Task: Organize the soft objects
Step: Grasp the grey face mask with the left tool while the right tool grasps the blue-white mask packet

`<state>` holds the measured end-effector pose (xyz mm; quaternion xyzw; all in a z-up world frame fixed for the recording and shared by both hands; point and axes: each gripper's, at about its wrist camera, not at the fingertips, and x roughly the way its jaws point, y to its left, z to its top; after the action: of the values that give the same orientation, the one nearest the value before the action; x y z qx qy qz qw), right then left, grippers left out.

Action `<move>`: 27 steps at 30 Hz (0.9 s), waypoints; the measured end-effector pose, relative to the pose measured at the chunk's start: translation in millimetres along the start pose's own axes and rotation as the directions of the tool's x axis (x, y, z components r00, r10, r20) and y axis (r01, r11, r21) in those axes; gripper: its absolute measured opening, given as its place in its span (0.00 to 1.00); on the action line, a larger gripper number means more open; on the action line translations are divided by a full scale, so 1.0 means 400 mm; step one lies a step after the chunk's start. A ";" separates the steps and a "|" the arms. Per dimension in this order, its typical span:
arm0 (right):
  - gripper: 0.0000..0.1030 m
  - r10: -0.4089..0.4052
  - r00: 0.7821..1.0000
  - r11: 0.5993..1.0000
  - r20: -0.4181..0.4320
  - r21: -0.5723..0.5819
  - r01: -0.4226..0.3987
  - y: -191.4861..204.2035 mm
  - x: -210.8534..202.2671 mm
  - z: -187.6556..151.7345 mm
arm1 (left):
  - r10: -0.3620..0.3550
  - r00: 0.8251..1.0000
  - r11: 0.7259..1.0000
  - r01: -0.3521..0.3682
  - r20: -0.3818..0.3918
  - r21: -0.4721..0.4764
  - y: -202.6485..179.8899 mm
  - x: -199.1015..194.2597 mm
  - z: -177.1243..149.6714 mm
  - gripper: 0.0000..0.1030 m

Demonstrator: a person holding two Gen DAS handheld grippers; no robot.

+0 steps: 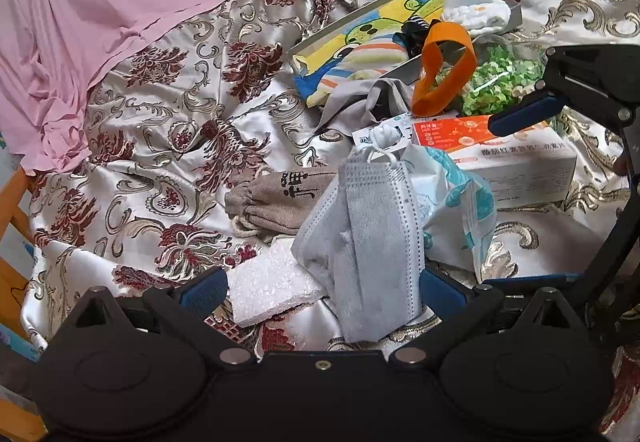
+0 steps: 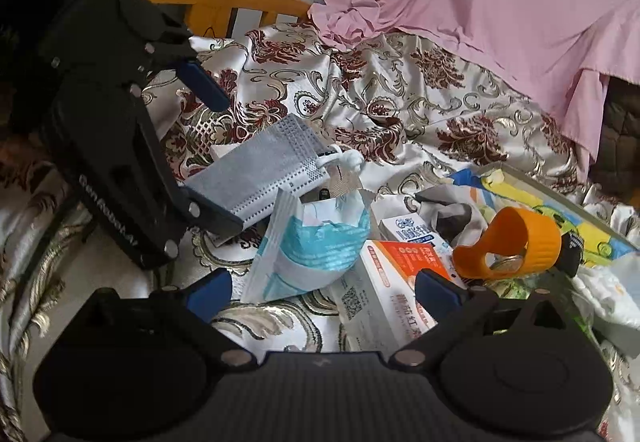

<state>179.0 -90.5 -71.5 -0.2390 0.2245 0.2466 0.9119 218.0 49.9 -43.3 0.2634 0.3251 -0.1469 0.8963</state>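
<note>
The left gripper point(image 1: 322, 292) stands wide open around a grey folded face mask point(image 1: 368, 242), its pads clear of the fabric. The right gripper point(image 2: 322, 288) is also spread open, over a torn blue-and-white mask wrapper point(image 2: 312, 246) and an orange-and-white cardboard box point(image 2: 392, 282). Beyond lie an orange silicone band point(image 2: 516, 246) and a metal tray point(image 1: 516, 7) on the patterned satin bedspread point(image 1: 160, 145)

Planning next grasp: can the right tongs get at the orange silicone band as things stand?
Probably yes: right tongs are open, and the orange silicone band sits on top of the clutter just beyond its right finger, nothing covering it.
</note>
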 end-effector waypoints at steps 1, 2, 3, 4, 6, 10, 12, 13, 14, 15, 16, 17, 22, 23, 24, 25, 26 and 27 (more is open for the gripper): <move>0.92 -0.003 1.000 1.000 0.000 -0.011 0.003 0.002 0.004 -0.001 | -0.008 1.000 1.000 0.008 0.001 -0.005 0.003 0.001 0.001 0.96; 0.91 -0.002 1.000 1.000 -0.004 -0.016 0.002 0.003 0.008 -0.001 | -0.018 1.000 1.000 0.018 0.001 -0.013 0.006 0.003 0.002 0.94; 0.89 0.001 1.000 1.000 -0.006 -0.020 -0.001 0.005 0.011 -0.001 | -0.026 1.000 0.999 0.026 0.000 -0.021 0.008 0.004 0.003 0.92; 0.85 0.007 1.000 1.000 -0.004 -0.023 -0.007 0.005 0.012 -0.001 | -0.036 0.999 0.999 0.036 -0.003 -0.029 0.010 0.006 0.003 0.90; 0.84 0.018 1.000 0.999 0.000 -0.040 -0.018 0.009 0.013 -0.001 | -0.066 0.998 0.996 0.065 -0.011 -0.053 0.015 0.009 0.004 0.85; 0.84 0.029 0.999 0.997 0.019 -0.074 -0.028 0.019 0.008 -0.002 | -0.127 0.992 0.987 0.126 -0.007 -0.102 0.025 0.012 0.005 0.72; 0.84 0.029 0.999 0.995 0.029 -0.093 -0.027 0.026 0.003 -0.002 | -0.147 0.989 0.982 0.145 -0.009 -0.118 0.029 0.013 0.006 0.66; 0.86 0.025 0.999 0.994 0.033 -0.104 -0.021 0.031 0.003 -0.002 | -0.151 0.988 0.981 0.149 -0.011 -0.123 0.029 0.013 0.006 0.61; 0.86 0.017 0.999 0.993 0.035 -0.113 -0.013 0.035 0.002 -0.002 | -0.156 0.988 0.980 0.153 -0.015 -0.128 0.031 0.015 0.006 0.58; 0.86 0.013 0.999 0.993 0.037 -0.119 -0.009 0.038 0.002 -0.002 | -0.160 0.987 0.979 0.156 -0.019 -0.133 0.032 0.016 0.006 0.54; 0.86 0.011 0.999 0.993 0.037 -0.119 -0.007 0.038 0.001 -0.001 | -0.162 0.986 0.978 0.157 -0.025 -0.140 0.033 0.018 0.006 0.48; 0.86 0.011 0.999 0.994 0.038 -0.111 -0.007 0.035 0.001 0.002 | -0.164 0.986 0.977 0.158 -0.031 -0.144 0.034 0.020 0.006 0.45; 0.86 0.036 0.998 0.997 0.043 -0.064 -0.033 0.016 0.005 0.028 | -0.168 0.985 0.970 0.157 -0.049 -0.185 0.046 0.023 0.005 0.34; 0.86 0.041 0.998 0.998 0.041 -0.059 -0.039 0.015 0.009 0.033 | -0.161 0.985 0.970 0.148 -0.054 -0.190 0.049 0.024 0.006 0.33; 0.86 0.047 0.998 0.997 0.038 -0.057 -0.044 0.014 0.015 0.038 | -0.155 0.986 0.971 0.141 -0.059 -0.195 0.052 0.026 0.006 0.31; 0.86 0.049 0.998 0.997 0.037 -0.057 -0.047 0.014 0.020 0.041 | -0.151 0.986 0.970 0.136 -0.065 -0.202 0.055 0.027 0.006 0.30; 0.86 0.049 0.998 0.997 0.034 -0.060 -0.047 0.015 0.028 0.046 | -0.152 0.986 0.968 0.134 -0.070 -0.214 0.059 0.029 0.005 0.30; 0.86 0.047 0.999 0.997 0.027 -0.060 -0.045 0.015 0.035 0.049 | -0.152 0.986 0.966 0.132 -0.074 -0.224 0.062 0.030 0.005 0.30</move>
<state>192.4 -70.2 -65.6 -0.2573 0.2094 0.2775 0.9016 238.8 68.1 -40.6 0.1457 0.3976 -0.1621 0.8913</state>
